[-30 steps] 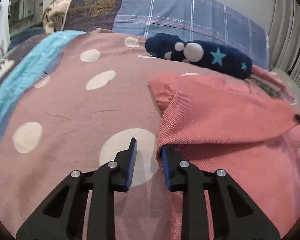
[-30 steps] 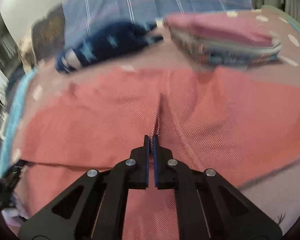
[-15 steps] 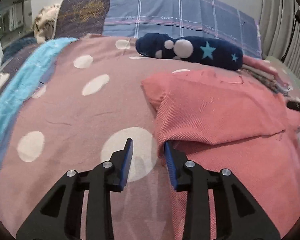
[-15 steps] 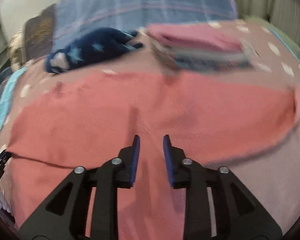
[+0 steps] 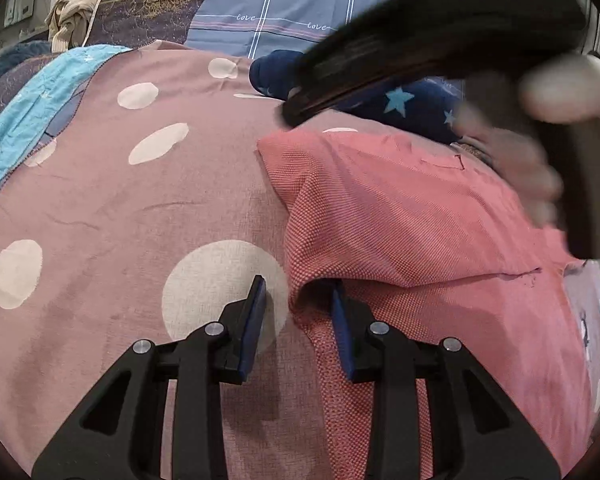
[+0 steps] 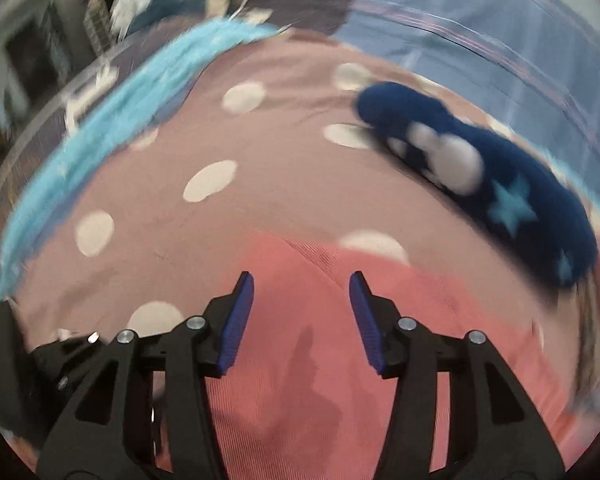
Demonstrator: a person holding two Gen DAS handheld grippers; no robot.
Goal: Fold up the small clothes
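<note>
A salmon-red knit garment (image 5: 400,220) lies on the bed with its upper layer folded over the lower one. My left gripper (image 5: 298,304) rests low at the garment's left edge, jaws apart. The fold's corner sits between them and the left pad (image 5: 254,312) is clear of the cloth. My right gripper (image 6: 302,300) hovers over the garment (image 6: 300,380) near its far left corner. Its jaws are opening, with nothing between them. In the left wrist view a blurred hand (image 5: 520,176) carries that gripper's black frame across the top right.
The garment lies on a pink bedspread with pale dots (image 5: 120,200). Just behind it is a navy plush with stars (image 6: 500,184). A turquoise blanket (image 5: 28,112) runs along the left side. Blue plaid and dark pillows (image 5: 280,8) stand at the back.
My right gripper went from shut on the cloth to open, and swung left across the garment, into the left wrist view. My left gripper stayed put, its jaws slightly wider.
</note>
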